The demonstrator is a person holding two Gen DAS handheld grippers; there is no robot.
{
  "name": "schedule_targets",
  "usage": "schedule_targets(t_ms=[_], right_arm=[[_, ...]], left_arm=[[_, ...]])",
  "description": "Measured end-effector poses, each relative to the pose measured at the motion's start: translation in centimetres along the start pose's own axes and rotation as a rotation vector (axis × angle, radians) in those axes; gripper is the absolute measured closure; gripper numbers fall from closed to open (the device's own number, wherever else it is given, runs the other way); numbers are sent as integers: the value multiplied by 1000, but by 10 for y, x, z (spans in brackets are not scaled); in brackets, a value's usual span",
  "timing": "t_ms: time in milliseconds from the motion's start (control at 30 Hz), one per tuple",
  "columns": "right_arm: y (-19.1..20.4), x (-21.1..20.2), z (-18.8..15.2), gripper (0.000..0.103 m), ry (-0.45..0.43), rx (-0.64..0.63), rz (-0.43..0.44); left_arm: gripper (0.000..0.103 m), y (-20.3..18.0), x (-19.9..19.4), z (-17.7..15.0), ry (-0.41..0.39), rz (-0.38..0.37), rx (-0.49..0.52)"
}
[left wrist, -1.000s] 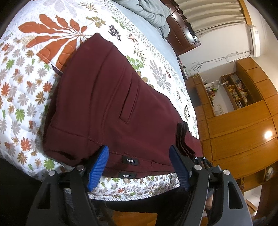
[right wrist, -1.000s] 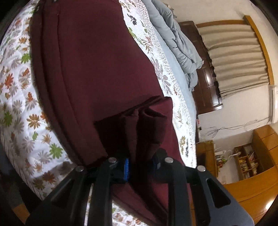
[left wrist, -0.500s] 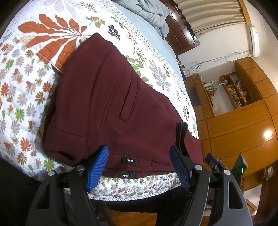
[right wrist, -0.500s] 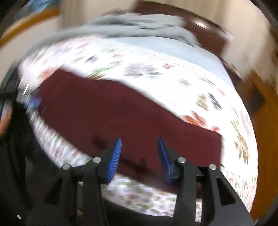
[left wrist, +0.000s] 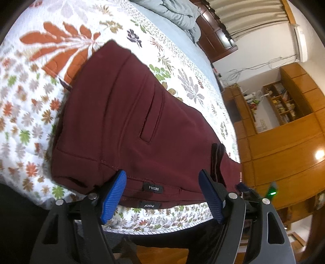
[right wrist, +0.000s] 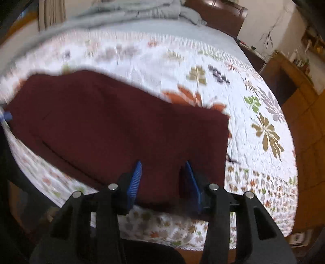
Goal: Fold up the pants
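Lying: the dark red pants (left wrist: 130, 126) are spread flat on a flowered quilt (left wrist: 36, 97) near the bed's front edge, with the waistband and its two small cloth labels (left wrist: 153, 188) towards the left wrist camera.
Fold state: in the right wrist view the pants (right wrist: 113, 130) form one long band with a straight, square far end, so the legs look already laid one on the other; no cross fold shows yet.
Left gripper: the left gripper (left wrist: 162, 195) hovers over the waistband with its blue fingers (left wrist: 113, 195) spread wide on either side of the labels, and neither pad presses the cloth.
Right gripper: the right gripper (right wrist: 162, 182) has just been opening; its blue pads (right wrist: 135, 181) stand apart above the near edge of the pants, and the cloth seen between them lies flat below, not pinched.
Blur: the right wrist view is smeared, so fine creases there cannot be told.
Step in hand: probably the pause between folds, with both hands free and set at opposite ends of the band.
Next move: it likely calls for each gripper to come down on an edge of the cloth, close through all layers, and carry one end over the other.
Risk: catching only the top layer would pull the stacked legs askew.
Beyond: a grey blanket (left wrist: 174, 12) lies bunched at the far end of the bed.
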State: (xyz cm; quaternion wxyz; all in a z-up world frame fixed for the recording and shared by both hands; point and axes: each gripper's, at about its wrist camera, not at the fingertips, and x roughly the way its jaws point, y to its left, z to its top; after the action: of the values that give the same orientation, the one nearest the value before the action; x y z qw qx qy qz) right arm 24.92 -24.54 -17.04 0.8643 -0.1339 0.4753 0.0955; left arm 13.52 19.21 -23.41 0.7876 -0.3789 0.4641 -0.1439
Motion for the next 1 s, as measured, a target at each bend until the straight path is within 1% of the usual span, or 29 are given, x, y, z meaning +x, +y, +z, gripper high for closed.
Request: schedule_targets(t_ms=[33, 67, 133, 200, 233, 300, 333, 367, 400, 467, 533, 633, 667, 700, 767, 833, 900, 967, 1000], right_arm=[[-12, 0, 10, 54, -12, 21, -5], [-26, 4, 19, 54, -9, 63, 10], [-45, 17, 29, 54, 15, 127, 57], [-59, 37, 32, 54, 58, 181, 111], [-61, 49, 32, 54, 95, 186, 118], [-58, 65, 31, 54, 159, 164, 104], [-50, 64, 36, 54, 167, 126, 62], [-42, 59, 40, 51, 160, 109, 46], [-32, 52, 46, 51, 143, 92, 51], [-2, 38, 59, 51, 99, 50, 93], [36, 31, 73, 51, 65, -14, 135], [89, 45, 85, 52, 75, -103, 189], [102, 56, 87, 52, 92, -132, 194], [116, 70, 86, 52, 127, -162, 194], [129, 82, 88, 51, 151, -203, 165], [131, 82, 96, 50, 173, -239, 160], [129, 73, 109, 50, 192, -246, 187], [129, 63, 128, 50, 193, -261, 203], [131, 59, 137, 47, 195, -271, 219]], left_arm=[[29, -11, -3, -1, -20, 39, 32], [29, -27, -8, -3, -48, 74, 80], [29, -52, -14, -8, -82, 117, 139], [29, -77, -17, -11, -100, 168, 180], [29, -92, -18, -13, -109, 214, 211], [28, -109, -20, -15, -124, 277, 249], [28, -114, -21, -14, -130, 296, 261], [28, -119, -22, -13, -133, 308, 269], [27, -123, -23, -12, -136, 318, 272], [26, -128, -26, -13, -151, 355, 284], [25, -128, -29, -14, -167, 391, 305], [25, -128, -31, -11, -170, 425, 331], [25, -125, -33, -11, -168, 427, 335], [25, -123, -33, -10, -164, 431, 335], [25, -117, -34, -8, -153, 430, 322], [25, -107, -34, -6, -138, 419, 296], [25, -99, -33, -7, -128, 404, 277], [25, -84, -36, -9, -122, 329, 220], [25, -75, -40, -11, -125, 291, 177]])
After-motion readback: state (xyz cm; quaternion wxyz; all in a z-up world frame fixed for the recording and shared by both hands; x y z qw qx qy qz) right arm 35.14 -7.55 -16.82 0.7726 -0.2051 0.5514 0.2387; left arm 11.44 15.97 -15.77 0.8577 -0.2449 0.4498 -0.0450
